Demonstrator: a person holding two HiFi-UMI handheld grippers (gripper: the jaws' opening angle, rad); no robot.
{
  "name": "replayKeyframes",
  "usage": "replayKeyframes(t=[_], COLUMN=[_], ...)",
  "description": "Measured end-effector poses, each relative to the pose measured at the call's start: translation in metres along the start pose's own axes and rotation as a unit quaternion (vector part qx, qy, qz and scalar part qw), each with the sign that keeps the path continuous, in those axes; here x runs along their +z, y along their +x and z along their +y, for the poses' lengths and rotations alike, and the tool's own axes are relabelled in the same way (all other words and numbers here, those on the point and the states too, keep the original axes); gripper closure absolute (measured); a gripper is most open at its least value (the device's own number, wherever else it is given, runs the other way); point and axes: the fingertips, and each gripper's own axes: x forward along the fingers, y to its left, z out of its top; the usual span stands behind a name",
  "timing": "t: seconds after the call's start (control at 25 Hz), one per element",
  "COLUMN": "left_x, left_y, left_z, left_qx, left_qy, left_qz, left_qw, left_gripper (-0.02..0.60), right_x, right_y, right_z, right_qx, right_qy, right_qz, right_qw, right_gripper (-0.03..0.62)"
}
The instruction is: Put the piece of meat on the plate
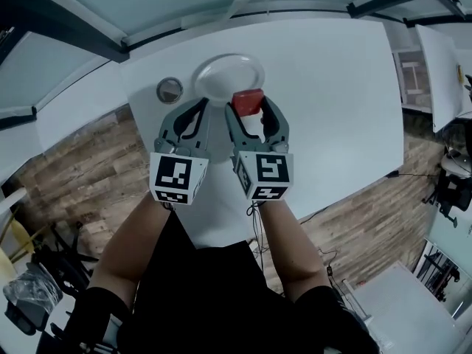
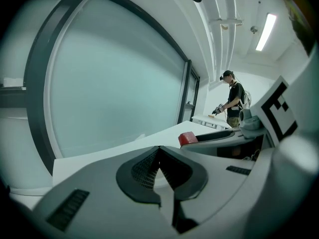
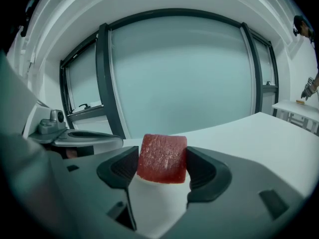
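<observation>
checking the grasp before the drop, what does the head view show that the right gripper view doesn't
Only the head view: the white plate just beyond the grippers, and a small round metal container to its left.

Only the right gripper view: the jaws pressed against two opposite sides of the piece of meat, its grainy red face, and the glass wall behind.

Both: the right gripper holding the meat above the white table, with the left gripper close beside it.
</observation>
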Motion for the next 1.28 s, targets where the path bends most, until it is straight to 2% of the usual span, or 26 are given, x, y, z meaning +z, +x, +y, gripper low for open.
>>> replayKeyframes(t=[0.64, 1.28], left_x=[-0.013, -0.023], left_y=[0.035, 0.044], left_z=[0.021, 0.038], left_qx=[0.008, 0.012], left_qy=[-0.006, -0.020], left_qz=[0.022, 0.034], left_qw=[0.9997, 0.9992], left_gripper=[0.578, 0.578], right_x=[-0.013, -0.023], right_y=[0.055, 0.077], right_z=[0.000, 0.009], right_qx=[0.014, 0.020], right_qy=[-0.012, -0.037], right_qz=[0.049, 0.098], right_qw=[0.999, 0.994], right_gripper=[0.295, 0.293])
